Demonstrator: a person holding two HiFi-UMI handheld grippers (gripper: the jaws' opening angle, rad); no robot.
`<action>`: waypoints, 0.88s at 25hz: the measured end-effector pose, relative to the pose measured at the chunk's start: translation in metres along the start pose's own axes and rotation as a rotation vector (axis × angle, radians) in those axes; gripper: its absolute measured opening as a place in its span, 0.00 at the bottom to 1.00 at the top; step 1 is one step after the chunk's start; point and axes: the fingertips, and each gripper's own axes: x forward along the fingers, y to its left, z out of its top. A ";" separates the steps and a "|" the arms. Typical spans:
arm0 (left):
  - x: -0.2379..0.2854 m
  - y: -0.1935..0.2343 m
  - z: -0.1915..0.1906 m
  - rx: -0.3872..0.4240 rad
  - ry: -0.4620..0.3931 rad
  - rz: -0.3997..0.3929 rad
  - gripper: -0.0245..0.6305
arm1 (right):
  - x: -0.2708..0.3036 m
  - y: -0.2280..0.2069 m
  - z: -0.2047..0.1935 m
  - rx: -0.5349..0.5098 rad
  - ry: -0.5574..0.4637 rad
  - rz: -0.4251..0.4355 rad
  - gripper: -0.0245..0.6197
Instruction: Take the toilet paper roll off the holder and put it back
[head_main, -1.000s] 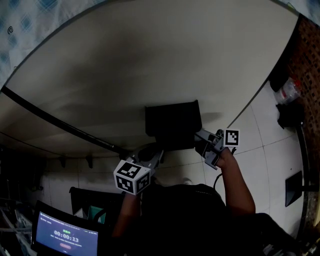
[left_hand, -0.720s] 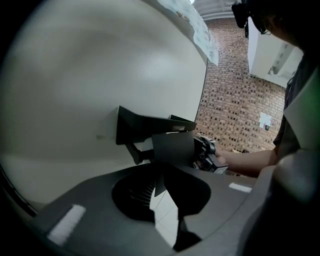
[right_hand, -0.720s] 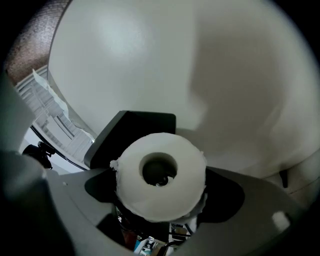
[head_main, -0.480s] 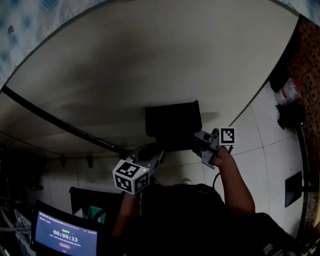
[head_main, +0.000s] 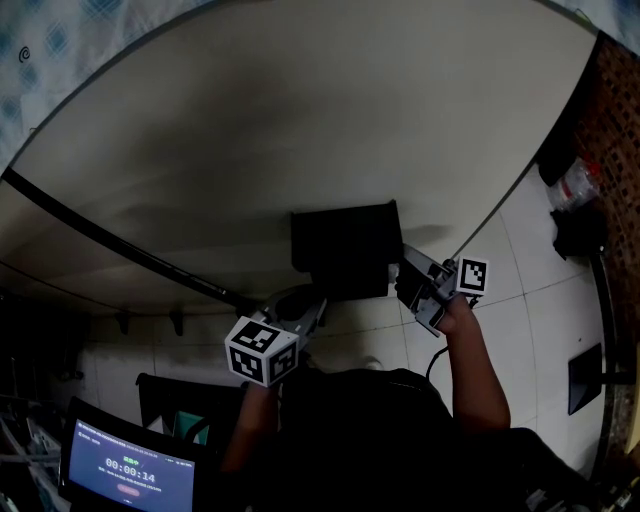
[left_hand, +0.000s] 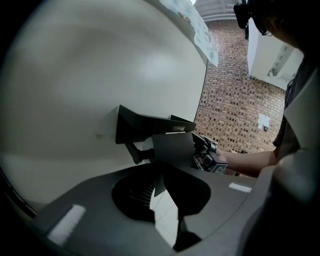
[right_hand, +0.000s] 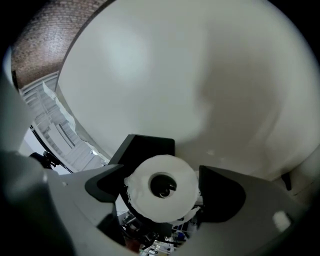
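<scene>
The right gripper (right_hand: 161, 184) is clamped across the white toilet paper roll (right_hand: 142, 200), one jaw on each flank. The roll sits at the black wall-mounted holder (head_main: 345, 250), whose top edge lies just beyond it. The left gripper (left_hand: 162, 174) is empty, its jaws drawn together, just short of the holder's opposite end. Bare cream wall (head_main: 300, 120) surrounds the holder, so there is open room behind the right gripper. Against half a second earlier, the right gripper sits slightly farther outward and the left is unchanged.
</scene>
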 end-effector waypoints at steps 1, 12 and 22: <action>0.000 0.000 0.000 -0.001 -0.001 0.000 0.14 | -0.001 -0.001 0.000 0.000 0.004 -0.007 0.71; 0.002 0.000 0.002 -0.013 -0.009 -0.004 0.14 | 0.009 -0.005 -0.009 -0.019 0.056 -0.033 0.61; 0.007 0.009 0.000 -0.016 -0.032 0.024 0.14 | -0.036 0.010 0.051 -0.117 -0.345 -0.061 0.39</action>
